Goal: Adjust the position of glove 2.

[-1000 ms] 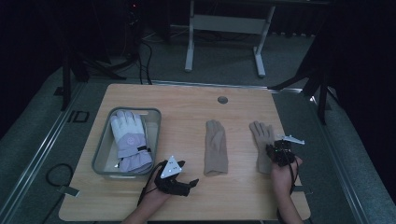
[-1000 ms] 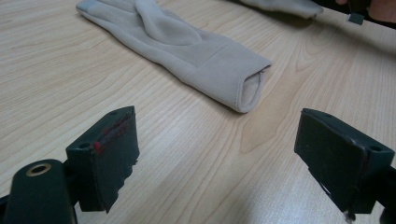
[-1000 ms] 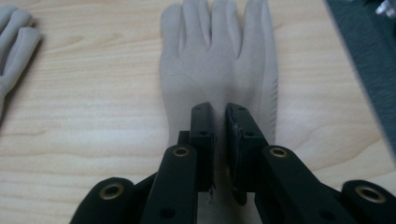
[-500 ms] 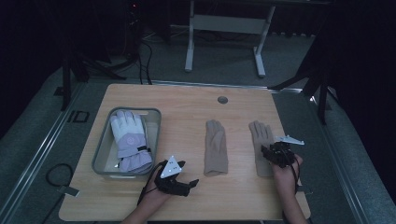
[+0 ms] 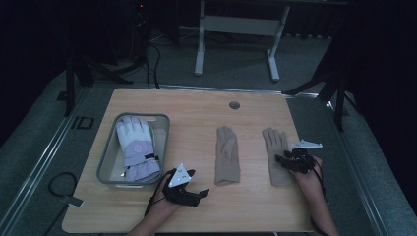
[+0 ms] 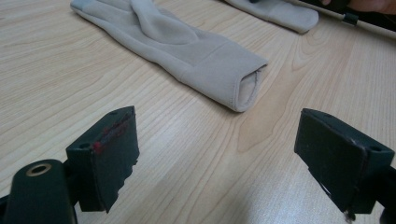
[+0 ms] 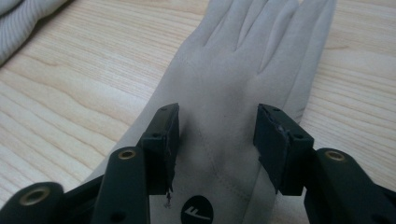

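Tongs (image 7: 215, 140) open above right beige glove (image 7: 233, 88)

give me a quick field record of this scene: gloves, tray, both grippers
surface: wooden table
right beige glove: lies flat, fingers away from the person
middle beige glove: lies flat, apart from the other beige one
tray: grey, at the table's left, holds a white and lilac padded glove
right gripper: over the right beige glove's back, jaws have just been opening, pads apart with the cloth between them, not pressing
left gripper: open, nothing between its jaws, aimed at the middle glove's cuff
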{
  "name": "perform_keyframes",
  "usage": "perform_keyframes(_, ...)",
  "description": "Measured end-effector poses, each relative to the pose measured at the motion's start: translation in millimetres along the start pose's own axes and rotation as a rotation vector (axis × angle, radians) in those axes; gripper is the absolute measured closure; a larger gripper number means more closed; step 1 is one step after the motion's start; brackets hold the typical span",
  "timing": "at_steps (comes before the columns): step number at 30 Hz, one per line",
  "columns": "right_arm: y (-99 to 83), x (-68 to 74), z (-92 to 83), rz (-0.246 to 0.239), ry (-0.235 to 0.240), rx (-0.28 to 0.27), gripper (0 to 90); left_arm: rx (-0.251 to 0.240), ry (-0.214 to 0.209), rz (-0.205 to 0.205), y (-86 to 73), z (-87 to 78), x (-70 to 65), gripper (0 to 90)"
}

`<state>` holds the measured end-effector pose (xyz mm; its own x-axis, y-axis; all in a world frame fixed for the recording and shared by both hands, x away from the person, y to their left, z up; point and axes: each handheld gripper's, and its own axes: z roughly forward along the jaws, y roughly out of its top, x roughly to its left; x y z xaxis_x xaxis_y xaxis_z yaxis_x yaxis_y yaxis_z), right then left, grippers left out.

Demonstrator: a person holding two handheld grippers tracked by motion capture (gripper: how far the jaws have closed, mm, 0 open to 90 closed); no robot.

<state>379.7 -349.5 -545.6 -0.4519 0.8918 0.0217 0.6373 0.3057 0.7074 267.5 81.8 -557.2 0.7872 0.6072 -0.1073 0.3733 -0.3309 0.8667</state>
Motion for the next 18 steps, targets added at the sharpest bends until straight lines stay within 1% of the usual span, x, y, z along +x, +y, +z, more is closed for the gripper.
perform_keyframes(2, -2.5, -2.0, 0.5, 0.017, 0.011, -0.016, 53.6, -0.001, 0.001, -0.001, -0.1, -0.1, 0.1, 13.8)
perform_keyframes(3, -3.9, -1.5, 0.9, 0.018, 0.01, -0.024, 57.2, -0.002, 0.002, -0.003, -0.1, -0.2, 0.2, 13.8)
perform_keyframes(4, -5.2, -0.7, 0.9, 0.007, 0.001, -0.033, 62.2, -0.002, 0.003, -0.004, -0.1, -0.1, 0.2, 13.8)
perform_keyframes(5, -6.1, -0.3, 0.6, 0.008, -0.005, -0.037, 67.7, -0.002, 0.003, -0.005, -0.1, -0.1, 0.3, 13.8)
perform_keyframes(6, -6.4, -0.3, -0.1, 0.021, -0.01, -0.039, 75.7, -0.002, 0.003, -0.004, -0.1, -0.1, 0.2, 13.8)
perform_keyframes(7, -6.7, 0.5, -0.8, 0.033, -0.021, -0.039, 78.1, -0.002, 0.004, -0.004, -0.1, 0.0, 0.1, 13.8)
perform_keyframes(9, -7.2, 2.8, -1.0, 0.05, -0.035, -0.042, 80.7, -0.001, 0.006, -0.003, 0.0, -0.1, 0.0, 13.8)
perform_keyframes(11, -6.4, 3.3, -1.6, 0.104, -0.034, -0.044, 81.8, -0.001, 0.007, -0.006, 0.0, 0.1, 0.1, 13.8)
perform_keyframes(12, -5.7, 4.8, -2.0, 0.116, -0.044, -0.045, 82.2, -0.002, 0.007, -0.006, 0.0, 0.1, 0.2, 13.8)
perform_keyframes(14, -2.5, 9.2, -4.1, 0.129, -0.067, -0.044, 82.9, -0.002, 0.007, -0.007, 0.0, 0.0, 0.2, 13.8)
perform_keyframes(15, 0.0, 11.5, -5.6, 0.132, -0.069, -0.045, 83.1, -0.002, 0.007, -0.007, 0.0, 0.0, 0.2, 13.8)
perform_keyframes(18, 8.2, 17.9, -12.6, 0.155, -0.08, -0.076, 83.2, -0.002, 0.008, -0.004, 0.0, -0.2, 0.0, 13.8)
